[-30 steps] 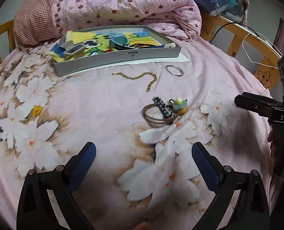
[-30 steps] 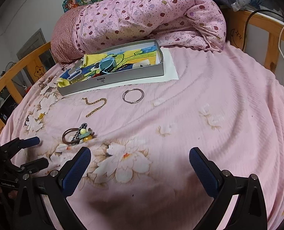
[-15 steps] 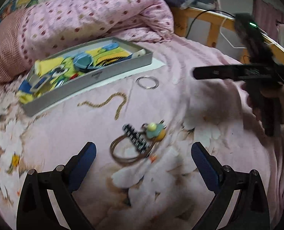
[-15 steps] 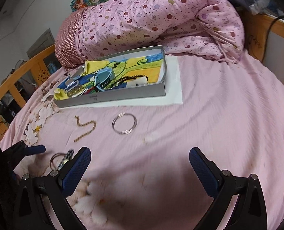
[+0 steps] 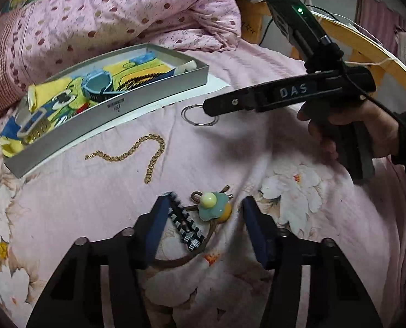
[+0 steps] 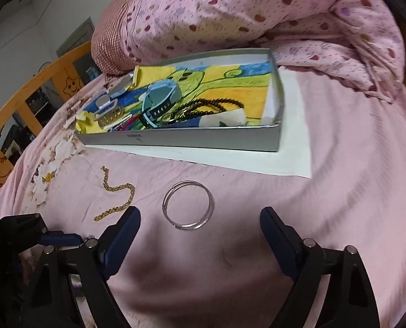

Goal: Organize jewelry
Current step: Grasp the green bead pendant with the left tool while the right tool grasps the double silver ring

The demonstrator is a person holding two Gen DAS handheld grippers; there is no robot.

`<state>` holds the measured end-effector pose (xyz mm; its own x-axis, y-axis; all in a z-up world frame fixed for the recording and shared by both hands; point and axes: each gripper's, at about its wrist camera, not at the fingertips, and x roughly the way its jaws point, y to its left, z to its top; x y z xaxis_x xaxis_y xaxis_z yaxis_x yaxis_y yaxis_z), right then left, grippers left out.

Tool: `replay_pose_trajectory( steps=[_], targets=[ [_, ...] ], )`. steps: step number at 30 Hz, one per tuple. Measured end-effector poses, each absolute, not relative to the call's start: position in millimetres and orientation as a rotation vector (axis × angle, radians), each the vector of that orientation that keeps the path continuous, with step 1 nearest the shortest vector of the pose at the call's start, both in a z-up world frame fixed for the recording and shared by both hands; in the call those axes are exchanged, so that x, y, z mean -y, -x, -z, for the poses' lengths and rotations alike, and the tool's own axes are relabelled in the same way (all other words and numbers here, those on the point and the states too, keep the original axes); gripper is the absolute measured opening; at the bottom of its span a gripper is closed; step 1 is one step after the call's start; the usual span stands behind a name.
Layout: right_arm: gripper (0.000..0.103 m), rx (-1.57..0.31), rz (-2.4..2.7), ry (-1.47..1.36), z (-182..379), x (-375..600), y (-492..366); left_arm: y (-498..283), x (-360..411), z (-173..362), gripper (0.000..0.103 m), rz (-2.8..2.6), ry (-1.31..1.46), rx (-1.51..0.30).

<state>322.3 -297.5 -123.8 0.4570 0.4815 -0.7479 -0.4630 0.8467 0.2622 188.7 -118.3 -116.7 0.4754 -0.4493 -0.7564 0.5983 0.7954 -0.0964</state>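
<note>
A grey tray (image 5: 115,114) (image 6: 203,142) on the pink bed holds a blue watch (image 6: 162,95), black beads (image 6: 211,106) and clips. A gold chain (image 5: 137,150) (image 6: 115,196) and a silver ring bangle (image 5: 194,114) (image 6: 188,205) lie in front of it. My left gripper (image 5: 203,213) is open, its fingers on either side of a black-and-white hair clip (image 5: 185,221), an egg-shaped charm (image 5: 212,207) and a brown bangle (image 5: 175,259). My right gripper (image 6: 200,227) is open just in front of the silver bangle, and shows in the left wrist view (image 5: 285,95).
A rolled pink dotted quilt (image 6: 257,19) lies behind the tray. A white sheet (image 6: 285,153) sits under the tray. A wooden bed rail (image 6: 25,82) runs along the left and another (image 5: 367,54) along the right.
Both grippers have moved forward. The left one has come down around the clip and charm pile and narrowed. The right one has closed in on the silver bangle.
</note>
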Motion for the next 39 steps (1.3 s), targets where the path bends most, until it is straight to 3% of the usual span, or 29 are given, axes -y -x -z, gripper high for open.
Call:
replay_pose_trajectory(
  steps=[6, 16, 23, 30, 39],
  targets=[
    [0.084, -0.939, -0.614, 0.008, 133.3, 285.7, -331.1, -193.8, 119.5, 119.1, 0.035, 0.635, -0.184, -0.875],
    [0.082, -0.931, -0.639, 0.062, 137.7, 273.7, -334.5, -213.7, 113.9, 122.4, 0.029, 0.596, -0.105, -0.912],
    [0.069, -0.928, -0.634, 0.048, 137.5, 275.7, -336.2, -221.9, 111.3, 121.0, 0.025, 0.574, -0.061, -0.922],
    [0.065, -0.924, -0.628, 0.061, 137.4, 275.4, -334.2, -228.4, 105.6, 119.8, 0.025, 0.565, 0.016, -0.940],
    [0.046, -0.917, -0.629, 0.079, 137.5, 274.1, -330.1, -234.9, 100.4, 116.7, 0.025, 0.531, 0.057, -0.945]
  ],
)
